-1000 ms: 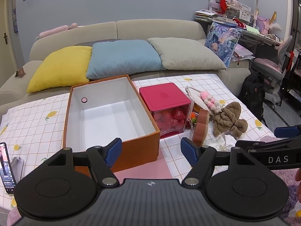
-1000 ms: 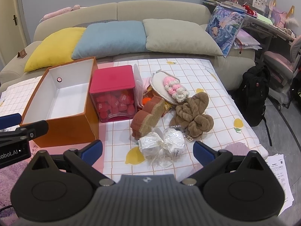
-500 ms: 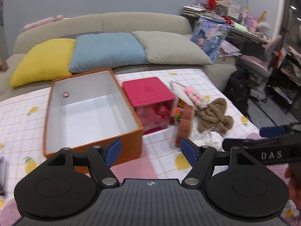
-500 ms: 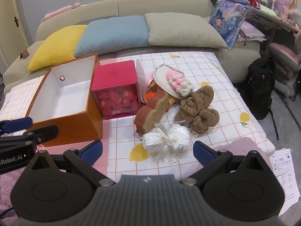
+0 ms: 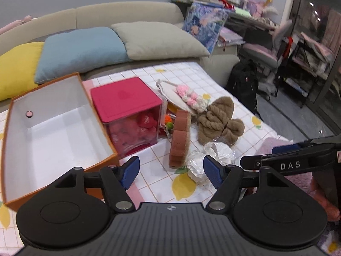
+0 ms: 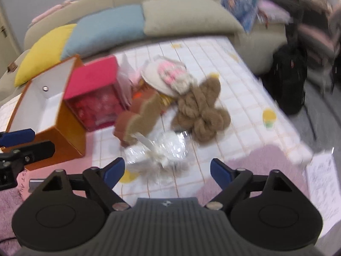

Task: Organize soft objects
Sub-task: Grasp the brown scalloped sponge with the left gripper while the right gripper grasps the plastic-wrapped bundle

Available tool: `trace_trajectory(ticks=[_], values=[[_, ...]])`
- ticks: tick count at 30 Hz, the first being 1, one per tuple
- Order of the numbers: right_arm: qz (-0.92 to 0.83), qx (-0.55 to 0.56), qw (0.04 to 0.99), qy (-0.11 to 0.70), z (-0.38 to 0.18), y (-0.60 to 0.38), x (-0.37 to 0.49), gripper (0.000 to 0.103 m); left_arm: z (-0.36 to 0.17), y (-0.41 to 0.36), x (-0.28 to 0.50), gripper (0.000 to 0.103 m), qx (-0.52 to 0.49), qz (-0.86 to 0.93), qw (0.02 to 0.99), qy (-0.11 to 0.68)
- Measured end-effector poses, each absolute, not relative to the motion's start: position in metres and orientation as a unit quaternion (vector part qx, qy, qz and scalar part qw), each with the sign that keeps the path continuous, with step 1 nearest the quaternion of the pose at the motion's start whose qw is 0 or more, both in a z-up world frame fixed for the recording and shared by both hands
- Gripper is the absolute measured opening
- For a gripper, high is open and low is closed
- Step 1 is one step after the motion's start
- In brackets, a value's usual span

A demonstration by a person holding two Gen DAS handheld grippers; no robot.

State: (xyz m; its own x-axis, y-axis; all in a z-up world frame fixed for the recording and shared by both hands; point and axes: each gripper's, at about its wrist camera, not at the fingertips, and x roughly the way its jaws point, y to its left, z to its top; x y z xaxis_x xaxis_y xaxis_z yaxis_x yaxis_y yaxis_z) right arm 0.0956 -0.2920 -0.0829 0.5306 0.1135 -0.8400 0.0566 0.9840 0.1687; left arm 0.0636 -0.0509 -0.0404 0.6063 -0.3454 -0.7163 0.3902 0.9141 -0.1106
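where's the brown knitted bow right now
In the left wrist view the brown knitted bow lies right of centre on the checked cloth, beside the upright brown sponge.

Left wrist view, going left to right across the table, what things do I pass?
Open orange cardboard box with white inside → clear cube container with pink lid → upright brown sponge-like slab → brown knitted bow-shaped bundle.

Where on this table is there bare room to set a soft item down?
The orange box is open and empty inside. Bare cloth lies beyond the brown knitted bow toward the sofa, and in front of the red-lidded box. Crowded: from that box past the toast-shaped cushion to the bow and wrapped bundle.
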Motion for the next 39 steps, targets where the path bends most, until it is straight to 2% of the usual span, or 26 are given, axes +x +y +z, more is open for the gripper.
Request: trace_trajectory(ticks=[7, 14, 21, 34, 37, 38, 39], values=[[-0.046, 0.223, 0.836, 0.499, -0.119, -0.308, 0.119, 0.078, -0.057, -0.067, 0.090, 0.079, 0.045, -0.213, 0.887, 0.407], [-0.052, 0.265, 0.821, 0.503, -0.145, -0.306, 0.142, 0.078, -0.074, -0.086, 0.116, 0.079, 0.068, -0.214, 0.879, 0.420], [-0.051, 0.304, 0.808, 0.503, -0.168, -0.313, 0.158, 0.082, -0.088, -0.105, 0.132, 0.079, 0.111, -0.222, 0.872, 0.421], [-0.045, 0.340, 0.792, 0.506, -0.189, -0.324, 0.166, 0.057, -0.115, -0.123, 0.156, 0.079, 0.146, -0.229, 0.857, 0.437], [-0.044, 0.334, 0.795, 0.504, -0.186, -0.323, 0.167, 0.055, -0.120, -0.126, 0.155, 0.056, 0.158, -0.228, 0.855, 0.439], [-0.043, 0.326, 0.799, 0.503, -0.185, -0.322, 0.167, 0.055, -0.122, -0.128, 0.155, 0.043, 0.165, -0.223, 0.852, 0.444], [-0.042, 0.318, 0.803, 0.502, -0.183, -0.320, 0.166, 0.055, -0.124, -0.128, 0.155, 0.041, 0.162, -0.224, 0.850, 0.449]])
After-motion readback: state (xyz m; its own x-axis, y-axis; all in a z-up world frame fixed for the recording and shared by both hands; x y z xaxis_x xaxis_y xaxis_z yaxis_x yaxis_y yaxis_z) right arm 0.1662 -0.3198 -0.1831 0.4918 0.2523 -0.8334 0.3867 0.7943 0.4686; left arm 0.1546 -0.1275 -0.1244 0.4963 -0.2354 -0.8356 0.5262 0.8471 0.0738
